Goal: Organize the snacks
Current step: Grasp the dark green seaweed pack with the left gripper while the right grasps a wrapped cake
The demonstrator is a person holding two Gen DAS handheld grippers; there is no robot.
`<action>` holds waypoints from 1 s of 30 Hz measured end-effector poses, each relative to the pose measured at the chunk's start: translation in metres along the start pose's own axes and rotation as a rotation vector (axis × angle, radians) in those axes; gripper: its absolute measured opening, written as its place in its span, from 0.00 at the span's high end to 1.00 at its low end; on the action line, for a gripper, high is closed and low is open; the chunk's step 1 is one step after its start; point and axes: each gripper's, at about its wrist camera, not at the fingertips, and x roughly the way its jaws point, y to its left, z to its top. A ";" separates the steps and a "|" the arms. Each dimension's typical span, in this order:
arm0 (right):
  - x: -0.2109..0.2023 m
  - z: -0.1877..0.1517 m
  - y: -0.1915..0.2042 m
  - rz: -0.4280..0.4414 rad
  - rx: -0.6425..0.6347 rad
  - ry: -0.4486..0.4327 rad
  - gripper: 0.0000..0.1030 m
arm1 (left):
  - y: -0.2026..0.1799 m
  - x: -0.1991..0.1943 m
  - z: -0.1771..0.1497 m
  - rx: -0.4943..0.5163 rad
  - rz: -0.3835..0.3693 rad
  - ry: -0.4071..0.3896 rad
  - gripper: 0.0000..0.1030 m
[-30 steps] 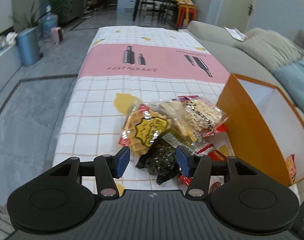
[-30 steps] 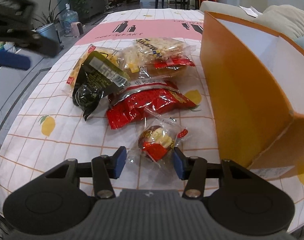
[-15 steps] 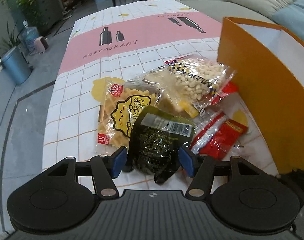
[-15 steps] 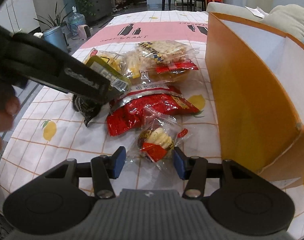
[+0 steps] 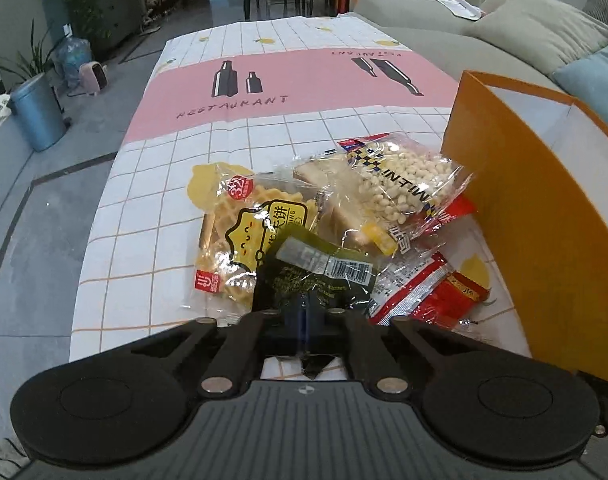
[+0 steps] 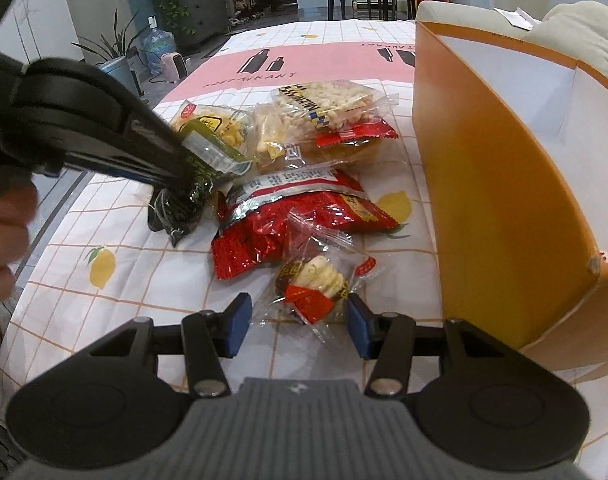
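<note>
Left wrist view: the left claw [image 5: 304,320] has just snapped together, and its two blue pads are pinched tight on the near end of a dark green snack bag [image 5: 320,272]. The bag's crinkly tail pokes out under the pads. That green bag lies on top of a yellow waffle pack [image 5: 239,236] on the table [image 5: 151,200], which wears a white checked cloth with lemons and a pink stripe. Behind it sit a clear bag of little pale puffs [image 5: 400,176] and a see-through pack of bread slices [image 5: 336,200]. A red bag [image 5: 428,292] lies to the right, close to a big orange box [image 5: 536,216] with white insides.

In the right wrist view, the left claw [image 6: 179,176] reaches in from the left side and bites the green bag [image 6: 183,208], whose bottom touches the cloth. A hand [image 6: 3,248] shows at the left edge.

The right claw [image 6: 297,326] is partly open and grips nothing. A small clear pack with a brown and white treat [image 6: 316,280] lies between its blue pads. The right pad is just at the wrapper's edge, and I cannot tell if it touches. The left pad stands a little apart. The small pack rests against the red bag [image 6: 287,216], just beside the orange box [image 6: 492,184].
</note>
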 end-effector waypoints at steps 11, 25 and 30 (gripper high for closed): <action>0.000 0.000 0.001 -0.015 -0.012 0.000 0.51 | 0.016 -0.015 -0.002 -0.058 -0.059 0.004 1.00; -0.001 -0.003 0.001 -0.037 -0.015 0.000 0.52 | 0.025 -0.034 -0.007 -0.061 -0.050 -0.018 0.96; -0.001 -0.004 0.005 -0.052 -0.030 0.003 0.52 | 0.000 -0.025 -0.009 0.102 -0.004 -0.105 0.49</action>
